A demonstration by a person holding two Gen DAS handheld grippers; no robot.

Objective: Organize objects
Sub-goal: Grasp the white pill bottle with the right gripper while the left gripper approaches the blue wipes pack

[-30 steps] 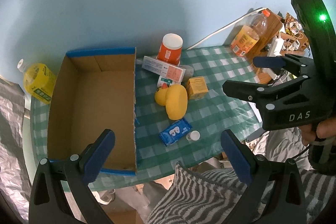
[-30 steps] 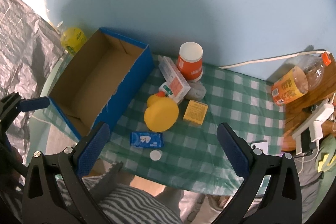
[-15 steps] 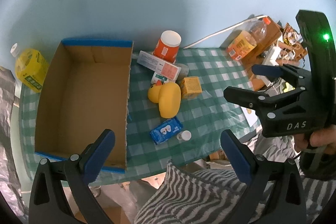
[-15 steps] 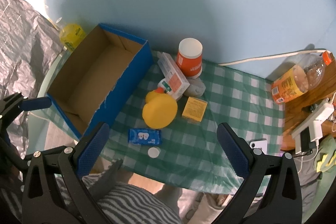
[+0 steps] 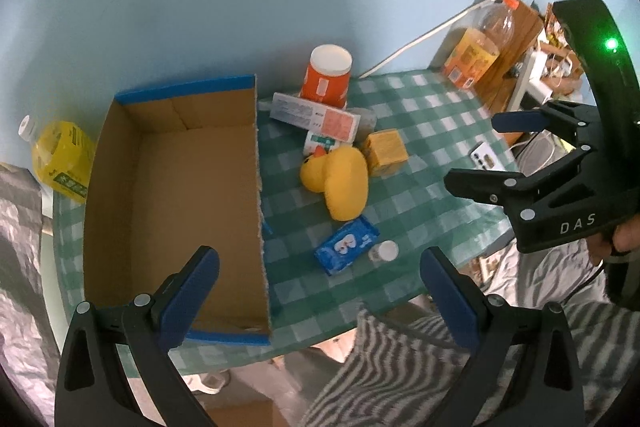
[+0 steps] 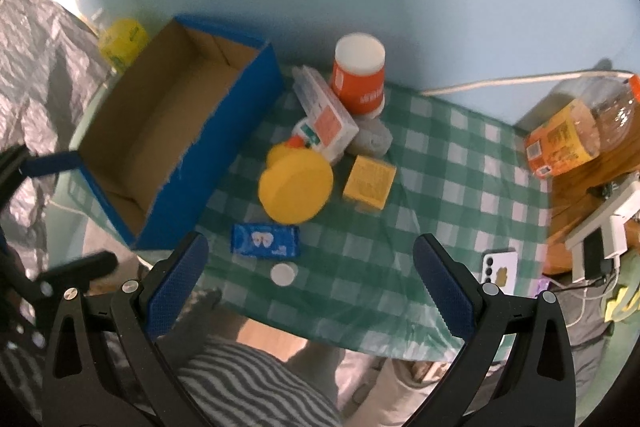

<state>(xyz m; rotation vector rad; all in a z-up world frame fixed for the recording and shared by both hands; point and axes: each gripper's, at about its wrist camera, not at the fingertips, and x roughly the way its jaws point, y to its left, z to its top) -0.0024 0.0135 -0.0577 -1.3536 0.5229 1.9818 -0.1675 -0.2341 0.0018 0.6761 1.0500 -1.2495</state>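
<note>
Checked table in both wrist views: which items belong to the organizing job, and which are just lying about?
Job items: cardboard box, rubber duck, blue wipes pack, yellow carton, orange tub, white-and-red box, small white cap.

Lying about: juice bottle, yellow bottle, phone, white cable.

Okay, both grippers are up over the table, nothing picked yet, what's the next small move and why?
Probably lower the right gripper toward the blue wipes pack. Both grippers are open and hold nothing, the cardboard box has nothing in it, and the pack lies flat and apart from the clutter, nearest the table's front edge.
</note>
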